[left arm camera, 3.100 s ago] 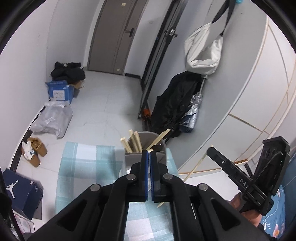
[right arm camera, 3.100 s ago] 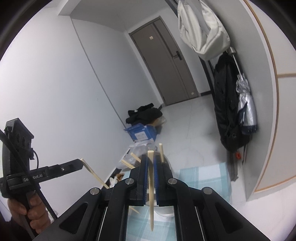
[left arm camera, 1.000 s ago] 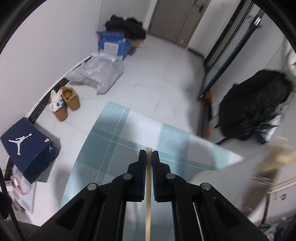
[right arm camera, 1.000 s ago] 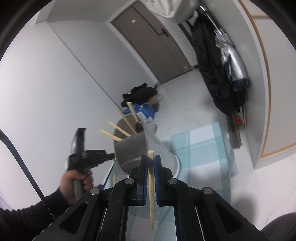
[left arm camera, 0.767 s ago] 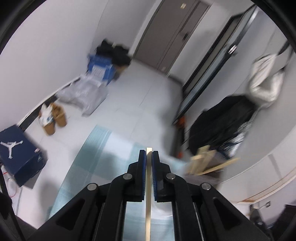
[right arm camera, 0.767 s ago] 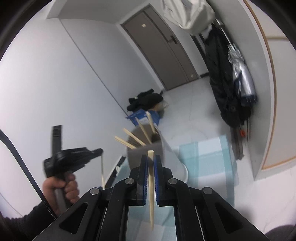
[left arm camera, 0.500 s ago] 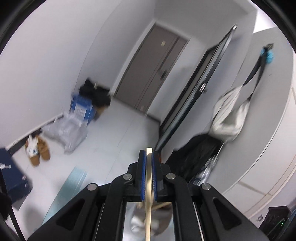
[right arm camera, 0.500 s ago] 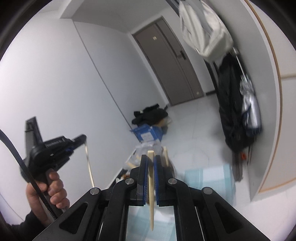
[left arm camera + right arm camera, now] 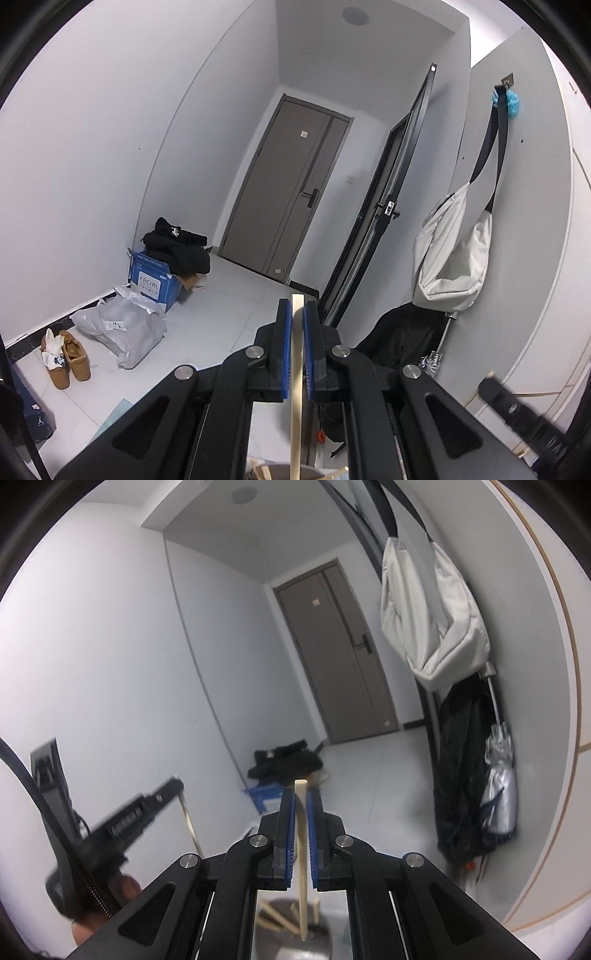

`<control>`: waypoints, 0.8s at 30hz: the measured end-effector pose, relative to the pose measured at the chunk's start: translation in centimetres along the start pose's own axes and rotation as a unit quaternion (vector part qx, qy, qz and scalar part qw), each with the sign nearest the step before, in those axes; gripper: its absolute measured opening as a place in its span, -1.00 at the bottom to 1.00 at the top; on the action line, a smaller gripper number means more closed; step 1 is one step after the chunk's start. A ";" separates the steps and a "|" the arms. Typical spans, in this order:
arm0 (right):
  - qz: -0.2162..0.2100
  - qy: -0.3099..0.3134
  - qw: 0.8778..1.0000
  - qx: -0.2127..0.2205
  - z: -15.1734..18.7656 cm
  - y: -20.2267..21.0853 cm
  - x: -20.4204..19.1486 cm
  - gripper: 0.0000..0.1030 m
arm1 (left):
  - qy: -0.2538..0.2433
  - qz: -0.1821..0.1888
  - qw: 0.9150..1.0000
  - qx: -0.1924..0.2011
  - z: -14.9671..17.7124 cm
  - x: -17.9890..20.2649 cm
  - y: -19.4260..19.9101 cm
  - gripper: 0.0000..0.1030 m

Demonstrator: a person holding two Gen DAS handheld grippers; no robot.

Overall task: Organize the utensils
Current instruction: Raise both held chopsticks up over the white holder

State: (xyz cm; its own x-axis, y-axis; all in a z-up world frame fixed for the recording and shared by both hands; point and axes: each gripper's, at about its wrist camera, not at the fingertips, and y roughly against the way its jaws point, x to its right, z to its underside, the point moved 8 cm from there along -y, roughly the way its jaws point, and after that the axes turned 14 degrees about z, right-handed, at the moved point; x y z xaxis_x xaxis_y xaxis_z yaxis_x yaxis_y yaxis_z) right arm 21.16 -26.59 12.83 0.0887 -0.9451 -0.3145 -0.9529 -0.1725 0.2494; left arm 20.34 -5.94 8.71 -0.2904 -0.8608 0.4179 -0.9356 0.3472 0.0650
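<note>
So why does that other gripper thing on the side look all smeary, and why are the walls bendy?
Right wrist view: the left hand-held gripper is motion-blurred, while the chopstick held up close stays sharp. Left wrist view: mostly sharp, only the right hand-held gripper at the edge smears. Both views: the fisheye lens curves the walls and door.

Grey door point(image 9: 295, 192) straight ahead, shut. White bag point(image 9: 452, 258) hangs on wall, upper right; black coat point(image 9: 402, 332) below. Blue box point(image 9: 153, 280) under black clothes, grey plastic bag point(image 9: 122, 328), tan shoes point(image 9: 68, 358) on floor, lower left.
</note>
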 end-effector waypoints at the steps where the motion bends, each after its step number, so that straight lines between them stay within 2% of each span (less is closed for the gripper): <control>1: 0.000 -0.004 1.000 0.002 -0.2 -0.3 0.0 -0.89 | -0.001 0.001 1.000 0.000 0.2 -0.1 -0.2 -0.95; 8: -0.015 -0.010 1.000 0.012 -1.0 -2.5 -0.3 -0.89 | -0.027 0.006 1.000 0.006 1.0 -0.3 -1.6 -0.95; 19: -0.019 -0.009 0.999 -0.026 2.7 -5.7 0.0 -0.89 | -0.078 0.015 0.997 0.001 3.0 0.4 -2.8 -0.95; 24: -0.021 -0.013 0.999 -0.040 4.1 -5.9 0.3 -0.89 | -0.085 0.037 0.996 -0.010 3.3 0.8 -3.1 -0.95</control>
State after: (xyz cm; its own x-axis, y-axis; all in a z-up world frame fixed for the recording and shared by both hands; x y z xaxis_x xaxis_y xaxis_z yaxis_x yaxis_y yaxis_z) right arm 25.65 -24.76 7.47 0.1199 -0.9289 -0.3502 -0.9223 -0.2348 0.3069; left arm 22.37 -8.96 5.83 -0.3892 -0.8828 0.2630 -0.9069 0.4173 0.0585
